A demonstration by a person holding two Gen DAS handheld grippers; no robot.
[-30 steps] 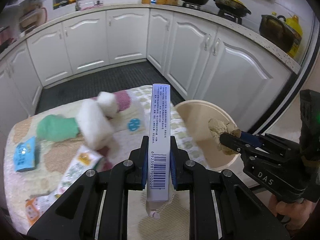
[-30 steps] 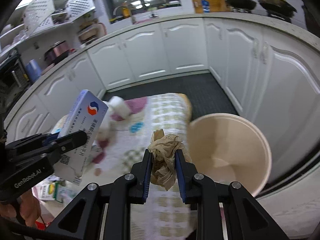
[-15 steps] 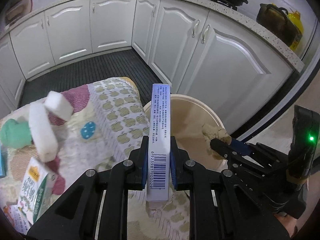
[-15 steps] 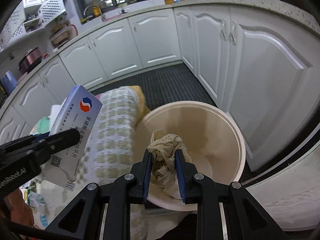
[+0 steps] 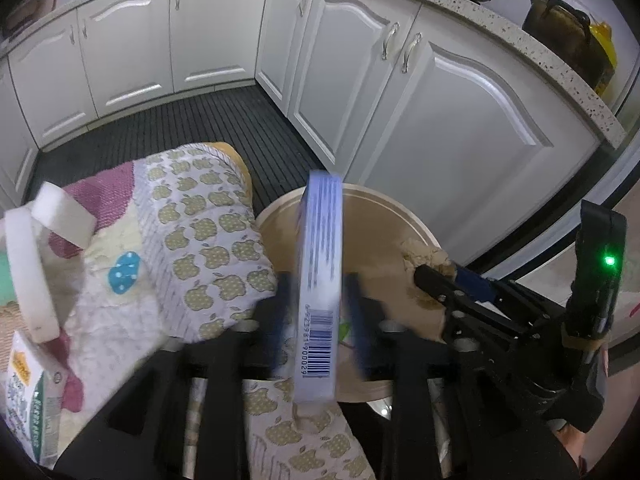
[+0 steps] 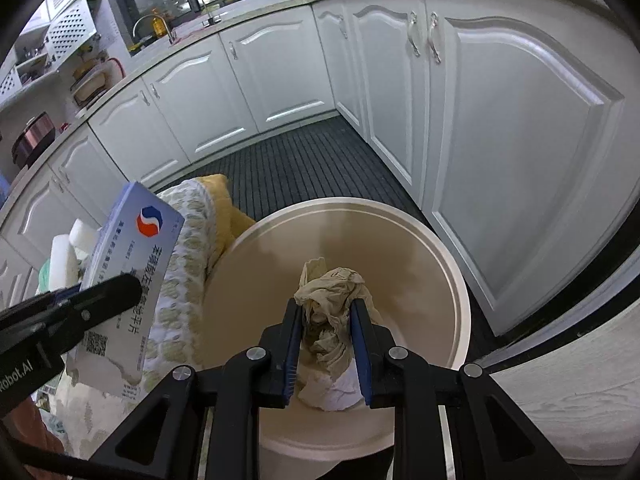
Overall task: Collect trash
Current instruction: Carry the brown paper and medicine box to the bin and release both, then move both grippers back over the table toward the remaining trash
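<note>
Both tools have swung off the quilted counter and now sit at the bin, the left one's fingers spreading where a second ago they pinched tight. Left tool (image 5: 318, 312): its jaws look parted and blurred, a gap showing on each side of the blue carton (image 5: 320, 280), so it reads as letting go, though the blur leaves me unsure whether the pads touch it at all. That carton stands on edge, long axis running from 6 up to 12 o'clock in the left view, its top over the bin's near rim. Right tool (image 6: 326, 332) is clenched on the crumpled tan paper (image 6: 332, 304), which hangs squarely over the mouth of the beige bin (image 6: 460, 304); a bit of white trash seems to lie below it.

From the right tool the bin floor is straight ahead, so that hand is the better placed to drop. The carton sits at about 9 o'clock from it, nearer the rim and the counter (image 5: 200, 240), and could tip outside. White foam blocks (image 5: 28, 272) and a snack packet (image 5: 28, 392) wait at 9 o'clock on the counter.
</note>
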